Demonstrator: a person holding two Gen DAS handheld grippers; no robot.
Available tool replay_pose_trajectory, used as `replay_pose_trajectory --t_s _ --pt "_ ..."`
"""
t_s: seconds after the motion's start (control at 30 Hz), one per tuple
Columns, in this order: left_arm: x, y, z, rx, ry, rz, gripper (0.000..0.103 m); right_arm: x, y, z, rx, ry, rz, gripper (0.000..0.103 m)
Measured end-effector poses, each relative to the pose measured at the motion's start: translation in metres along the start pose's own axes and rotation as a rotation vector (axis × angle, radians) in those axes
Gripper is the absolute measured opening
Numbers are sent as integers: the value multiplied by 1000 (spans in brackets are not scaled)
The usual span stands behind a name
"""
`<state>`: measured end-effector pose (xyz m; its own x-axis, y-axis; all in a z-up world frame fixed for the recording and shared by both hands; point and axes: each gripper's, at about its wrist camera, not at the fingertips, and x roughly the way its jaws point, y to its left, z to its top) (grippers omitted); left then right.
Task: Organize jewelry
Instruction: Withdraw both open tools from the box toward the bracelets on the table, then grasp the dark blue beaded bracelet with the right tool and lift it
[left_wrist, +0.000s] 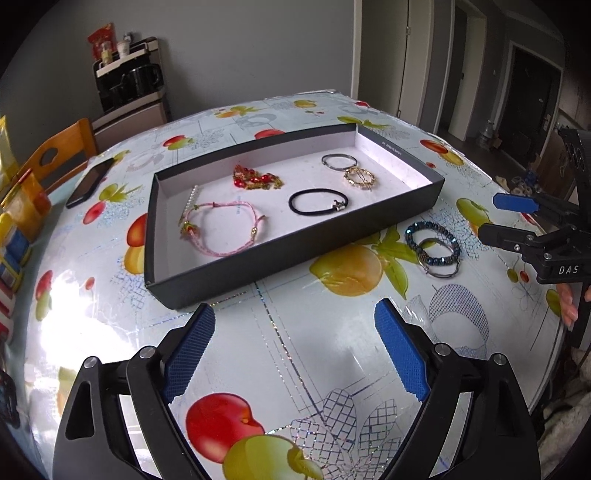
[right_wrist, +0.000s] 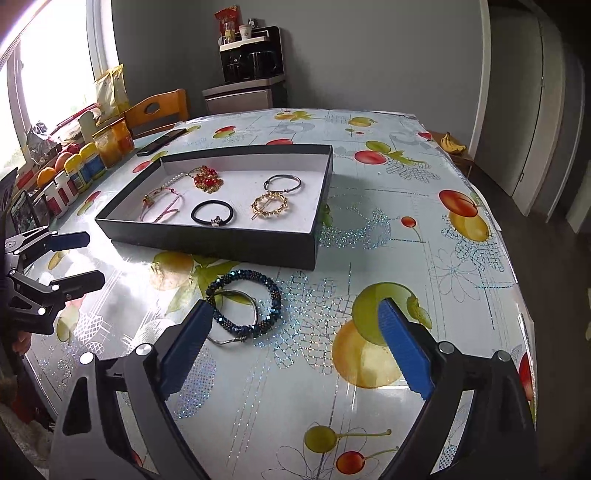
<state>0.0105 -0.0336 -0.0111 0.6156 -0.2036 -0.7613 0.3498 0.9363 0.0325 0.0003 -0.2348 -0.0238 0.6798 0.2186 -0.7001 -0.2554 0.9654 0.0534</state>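
Nearest the left wrist camera, the left gripper (left_wrist: 295, 354) is hovering with its blue pads spread wide over a bare stretch of the fruit-print tablecloth (left_wrist: 314, 350), with nothing between them. In the right wrist view the right gripper (right_wrist: 291, 347) is likewise gaping wide and holding nothing, its left pad sitting just in front of the blue beaded bracelet (right_wrist: 246, 303), which is lying on the cloth with a thin silver bangle (right_wrist: 236, 317) overlapping it. These two pieces are resting outside the tray, near its front right corner. Just beyond them the shallow dark tray (left_wrist: 280, 254) is sitting on the table, and inside it a pink cord bracelet (left_wrist: 225, 229) is lying at the front left beside a short strand of pearls (left_wrist: 190, 201), a black hair tie (left_wrist: 318, 202) is lying near the middle, a red and gold piece (left_wrist: 256, 179) is lying further back, and a gold ring-shaped clip (left_wrist: 360, 178) is touching a silver bangle (left_wrist: 339, 161) toward the back right. Beyond the tray's left corner a dark phone (left_wrist: 89, 181) is lying flat, and a wooden chair (left_wrist: 61, 157) is standing at the table's far edge.
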Motion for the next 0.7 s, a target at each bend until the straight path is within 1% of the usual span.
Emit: replay_pose_trajectory --t_s 0.07,0.1,0.13,0.17,0.2,0.23,0.27,0.3,0.37,0.53,0.6,0.7 --pt "4 -3 -3 5 11 -8 90 3 -3 -2 8 5 3 88" --pt "5 -4 -4 8 14 -12 90 5 -4 -2 14 6 3 81" --pt "6 -6 -5 11 16 -14 90 6 -4 -2 17 3 -2 76" --pt "7 -7 -6 13 20 -14 90 8 -5 -1 16 3 -8 68" --pt "8 -8 -6 14 23 -16 90 10 -5 0 13 7 -11 57" --pt "9 -9 -6 14 24 -20 90 12 -4 1 8 14 -10 51" --pt "9 -9 -6 14 23 -23 90 15 -4 2 1 21 -8 40" --pt "9 -9 -6 14 23 -25 90 18 -2 3 -5 27 -8 33" --pt "11 -10 -6 11 26 -23 90 22 0 4 -18 34 4 25" --pt "11 -12 -7 13 25 -36 90 31 6 7 -25 56 27 22" --pt "12 -13 -7 13 26 -43 90 33 7 8 -25 63 26 22" --pt "13 -14 -7 12 28 -48 90 37 7 8 -25 78 27 19"
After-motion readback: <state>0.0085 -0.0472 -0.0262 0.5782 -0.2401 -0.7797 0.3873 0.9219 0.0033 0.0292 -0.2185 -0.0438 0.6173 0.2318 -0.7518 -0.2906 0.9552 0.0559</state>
